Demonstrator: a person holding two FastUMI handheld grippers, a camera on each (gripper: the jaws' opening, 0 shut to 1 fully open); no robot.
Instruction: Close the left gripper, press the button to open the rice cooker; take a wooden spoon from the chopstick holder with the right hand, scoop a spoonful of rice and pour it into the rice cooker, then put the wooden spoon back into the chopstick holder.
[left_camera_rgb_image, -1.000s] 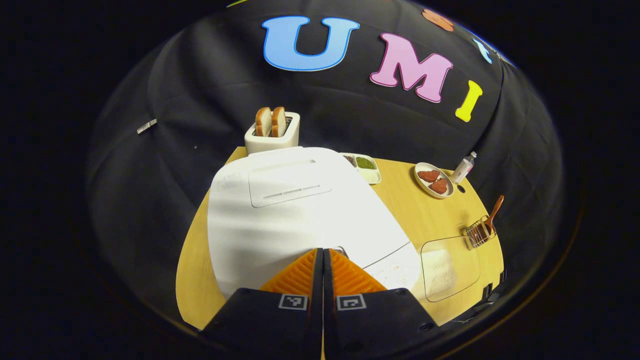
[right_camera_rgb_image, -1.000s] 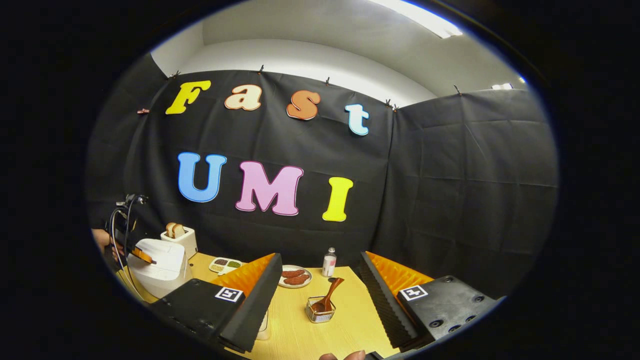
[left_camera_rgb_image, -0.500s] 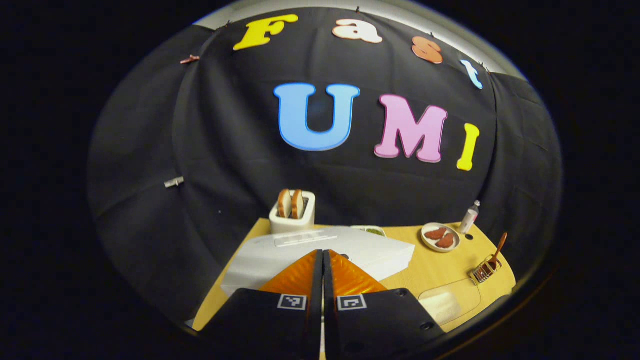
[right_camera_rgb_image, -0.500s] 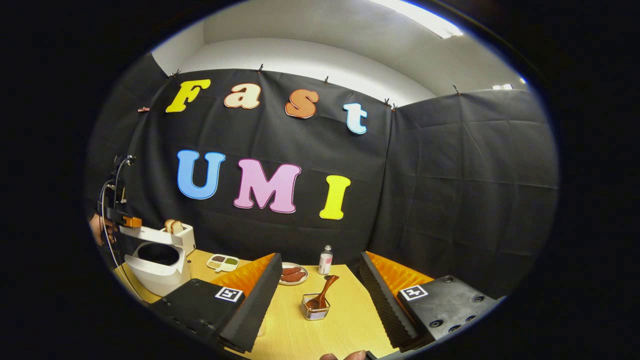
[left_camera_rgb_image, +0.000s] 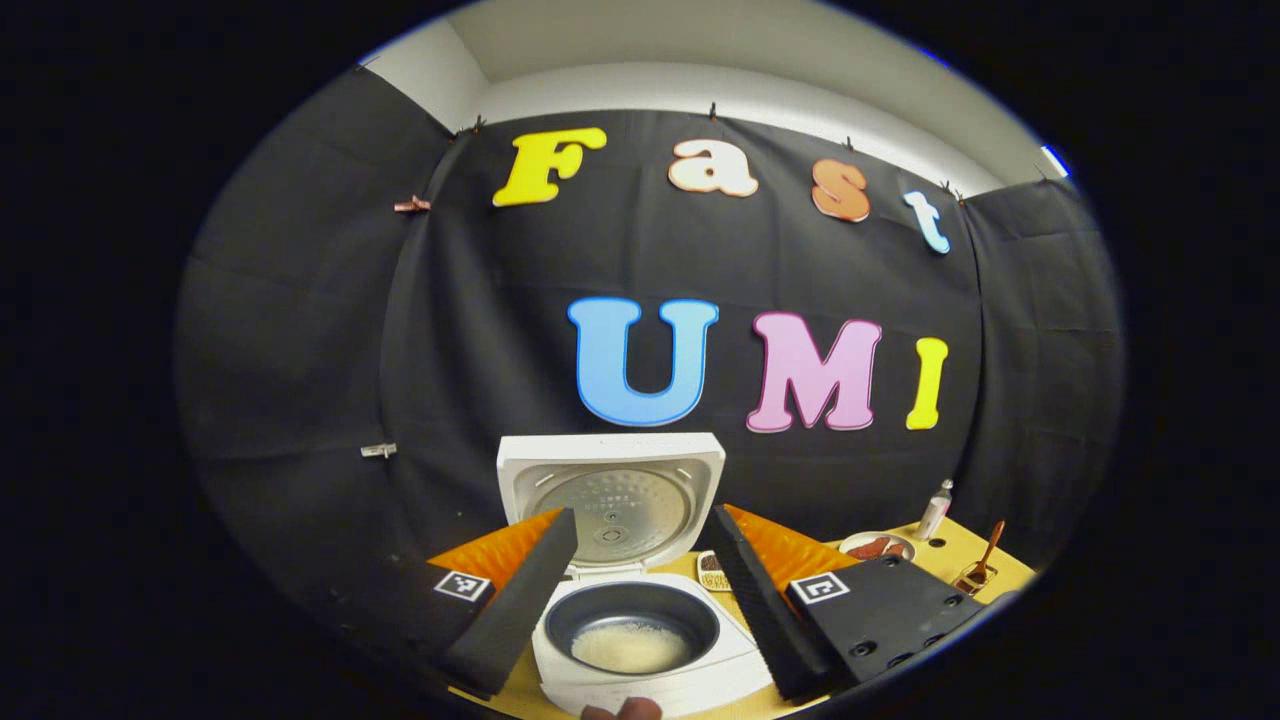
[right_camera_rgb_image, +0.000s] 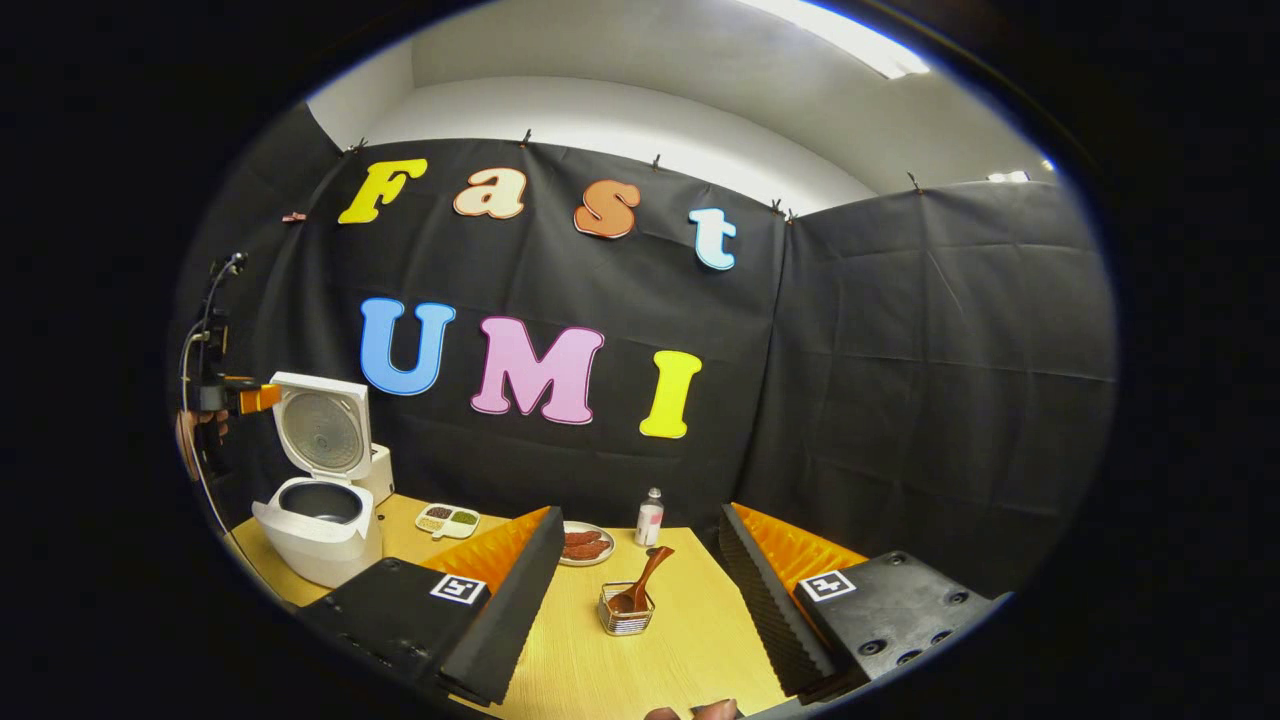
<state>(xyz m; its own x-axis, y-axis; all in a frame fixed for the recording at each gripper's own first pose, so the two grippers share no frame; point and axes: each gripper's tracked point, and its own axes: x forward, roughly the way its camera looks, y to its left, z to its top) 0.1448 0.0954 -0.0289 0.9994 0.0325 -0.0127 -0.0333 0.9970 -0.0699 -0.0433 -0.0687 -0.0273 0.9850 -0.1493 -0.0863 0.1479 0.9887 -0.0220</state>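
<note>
left gripper view: close above the open white rice cooker (left_camera_rgb_image: 640, 600), facing the black cloth wall. right gripper view: farther off over the yellow wooden table (right_camera_rgb_image: 620, 670), same wall ahead; shared: cooker, table.

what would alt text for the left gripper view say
A white rice cooker stands open, lid upright and some rice in its dark inner pot, framed by the open left gripper. Far right on the wooden table are a plate of food, a small bottle and a wooden spoon.

White rice cooker (left_camera_rgb_image: 640, 640) open; wooden spoon (right_camera_rgb_image: 645, 585) in holder (right_camera_rgb_image: 624, 615).
</note>
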